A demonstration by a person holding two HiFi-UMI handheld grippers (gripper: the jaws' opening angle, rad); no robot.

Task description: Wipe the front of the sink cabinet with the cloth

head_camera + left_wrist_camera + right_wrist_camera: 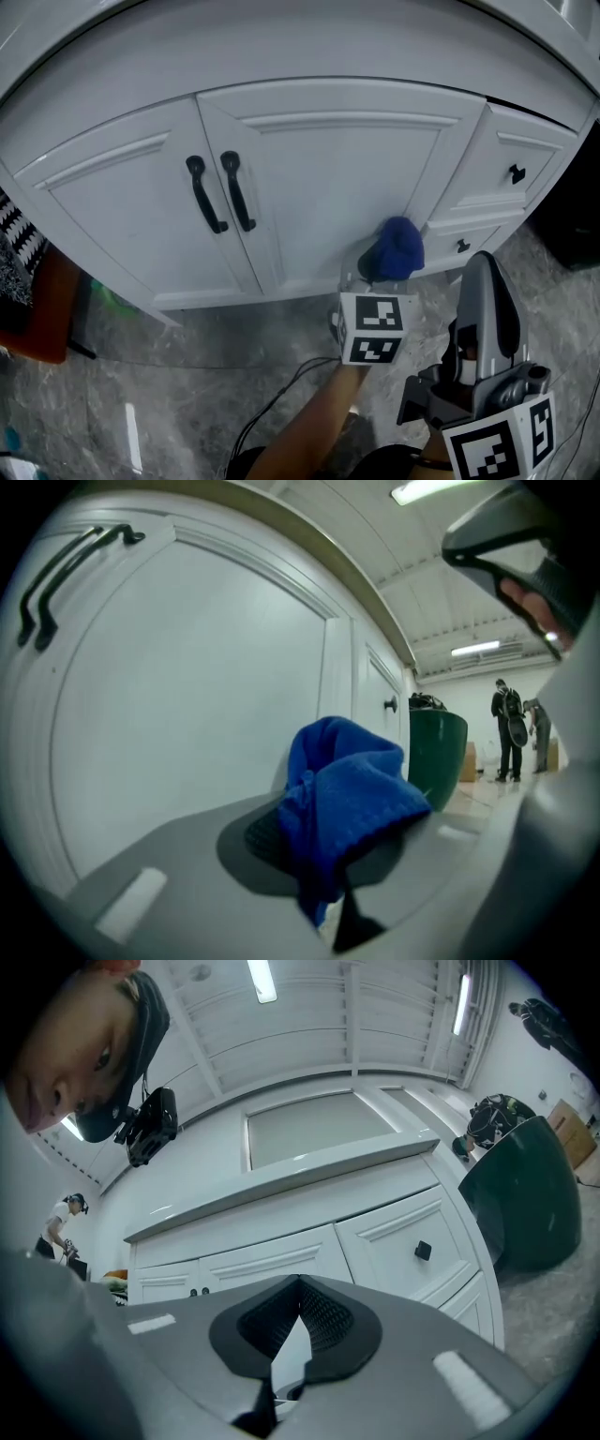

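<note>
Mid-wipe: left gripper (373,277) clamped the blue cloth (395,247) against cabinet (319,178) door's lower right. Right gripper (298,1322) was closed, empty, off cabinet. Next prob needs steady sweep w/ pressure.

Soft, even indoor light. Ceiling strip lights (262,979) glare overhead (caught in both gripper views). White sink cabinet (328,169) bright, floor (187,384) dim and grey. Heavy fisheye bowing, with black vignette at the gripper-view corners. Sharpest detail is the blue cloth (347,789); the background people are small and soft.
</note>
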